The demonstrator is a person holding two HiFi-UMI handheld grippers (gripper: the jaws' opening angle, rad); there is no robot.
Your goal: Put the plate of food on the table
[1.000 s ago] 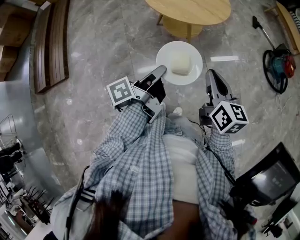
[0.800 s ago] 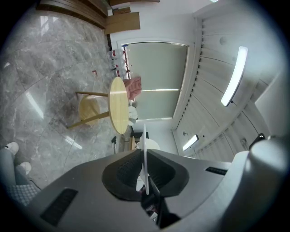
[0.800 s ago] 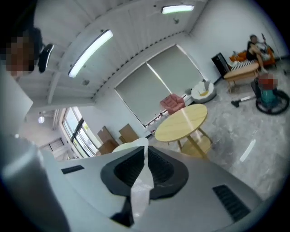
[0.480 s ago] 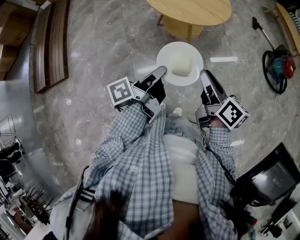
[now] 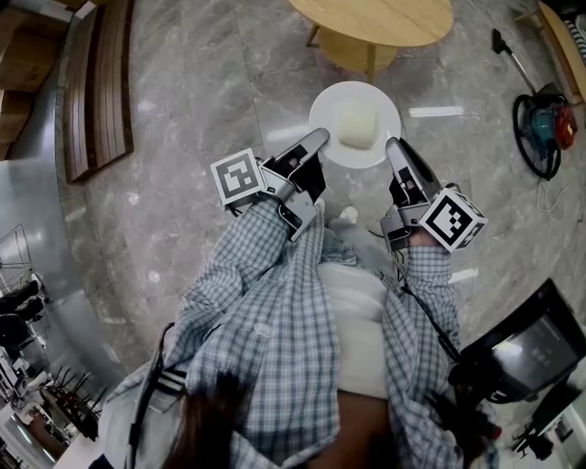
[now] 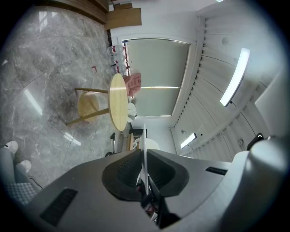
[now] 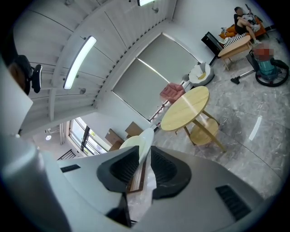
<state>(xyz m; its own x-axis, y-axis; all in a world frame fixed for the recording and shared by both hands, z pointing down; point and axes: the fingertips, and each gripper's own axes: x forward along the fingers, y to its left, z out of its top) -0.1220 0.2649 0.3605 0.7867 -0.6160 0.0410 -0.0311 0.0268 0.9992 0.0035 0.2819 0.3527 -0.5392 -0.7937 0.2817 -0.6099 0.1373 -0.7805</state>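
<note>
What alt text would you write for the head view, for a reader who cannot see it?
Seen from above, a person in a checked shirt holds a white plate of pale food by its rim, left gripper and right gripper clamped on opposite sides. A round wooden table stands just ahead on a marble floor.

The left forearm (image 5: 249, 266) and right forearm (image 5: 423, 293), both in checked sleeves, reach forward from the torso. The left gripper (image 5: 317, 137) points level and angles inward, its marker cube (image 5: 240, 177) facing up. Its jaws are clamped nearly together on the left rim of the plate (image 5: 355, 92). The right gripper (image 5: 395, 147) tips slightly downward and angles inward. Its jaws are closed on the plate's right rim.
</note>
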